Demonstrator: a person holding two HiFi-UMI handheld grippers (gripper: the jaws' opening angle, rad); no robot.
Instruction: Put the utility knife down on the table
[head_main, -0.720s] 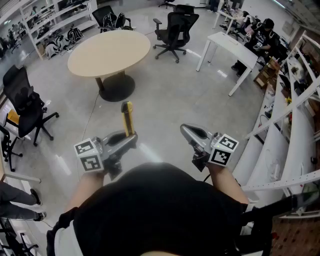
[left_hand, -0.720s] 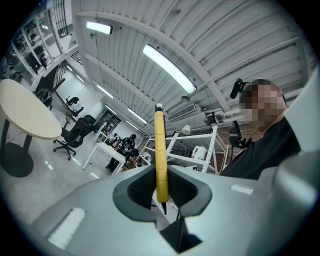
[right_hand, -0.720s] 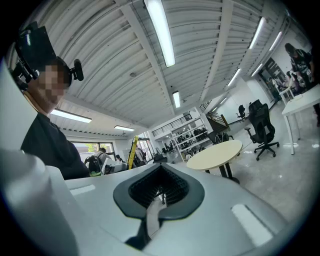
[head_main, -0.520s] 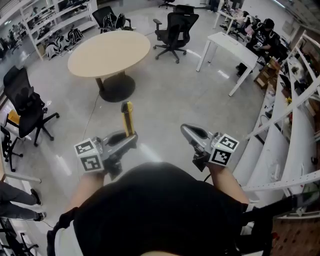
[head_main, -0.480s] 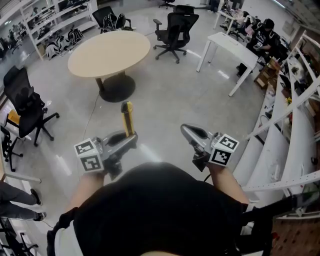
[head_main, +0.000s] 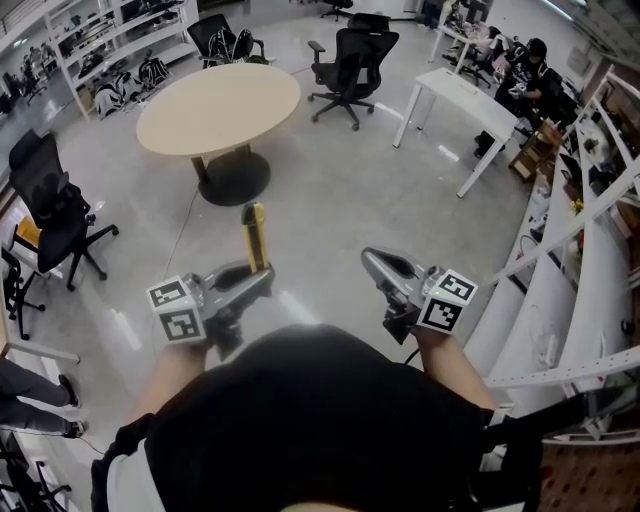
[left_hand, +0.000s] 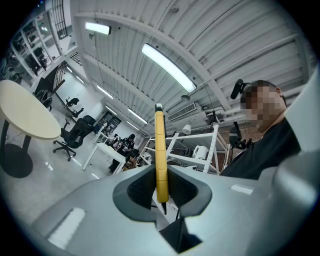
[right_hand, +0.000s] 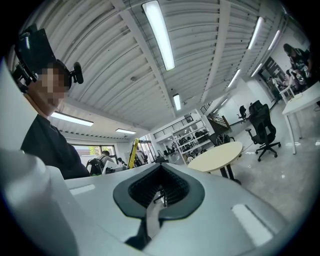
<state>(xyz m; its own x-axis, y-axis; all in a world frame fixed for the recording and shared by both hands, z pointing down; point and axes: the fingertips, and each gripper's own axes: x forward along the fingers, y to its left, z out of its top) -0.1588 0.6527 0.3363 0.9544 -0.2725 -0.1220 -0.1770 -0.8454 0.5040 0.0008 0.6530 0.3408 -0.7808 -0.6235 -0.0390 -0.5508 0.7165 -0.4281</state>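
A yellow utility knife (head_main: 256, 235) stands upright over the floor, its lower end pinched in my left gripper (head_main: 262, 278), which is shut on it. In the left gripper view the knife (left_hand: 160, 150) rises straight up from between the dark pads (left_hand: 141, 187). My right gripper (head_main: 372, 262) hovers level to the right of it, apart from the knife, jaws shut with nothing between them. The right gripper view shows its pads (right_hand: 150, 186) meeting, with the knife (right_hand: 133, 152) small at the left. A round beige table (head_main: 218, 105) stands some way ahead on the left.
Black office chairs (head_main: 350, 55) stand behind and left of the round table (right_hand: 217, 156). A white desk (head_main: 465, 95) is at the upper right, with a seated person beyond it. White shelving (head_main: 590, 230) runs along the right side. Grey floor lies between me and the table.
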